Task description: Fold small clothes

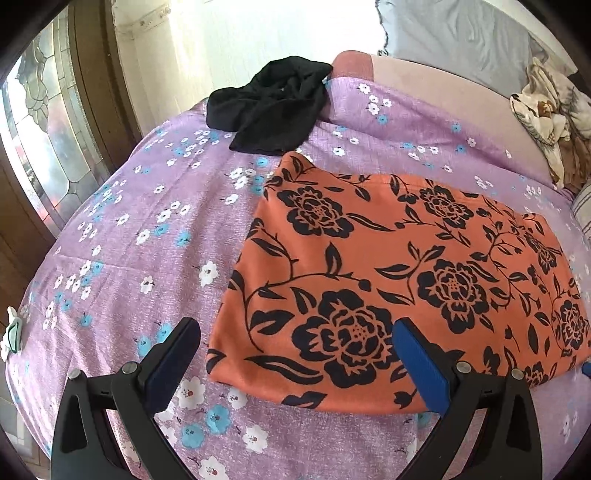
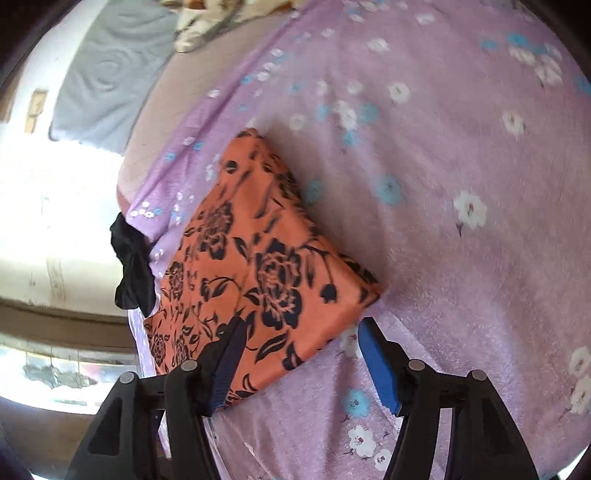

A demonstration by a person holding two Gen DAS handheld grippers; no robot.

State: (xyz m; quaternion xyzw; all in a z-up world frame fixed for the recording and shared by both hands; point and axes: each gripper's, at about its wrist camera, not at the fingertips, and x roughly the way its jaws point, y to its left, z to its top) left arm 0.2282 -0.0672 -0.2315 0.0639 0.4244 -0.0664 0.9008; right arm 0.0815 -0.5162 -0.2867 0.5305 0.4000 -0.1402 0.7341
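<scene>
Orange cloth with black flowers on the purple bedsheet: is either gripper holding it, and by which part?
Neither. The left gripper and right gripper stand open above the folded orange flowered cloth, pads clear of it.

Purple bedsheet [image 1: 110, 258] with white and blue blossoms, spread over a bed. Beyond its far edge, bare pinkish mattress [image 1: 424, 74] and a grey quilted cover [image 1: 461, 29]. Crumpled cream patterned bedding [image 1: 546, 110] at far right. Pale, brightly lit wall [image 1: 221, 37] behind. On the left, a brown wooden door [image 1: 92, 92] with leaded patterned glass [image 1: 40, 129], daylight glowing through.
</scene>
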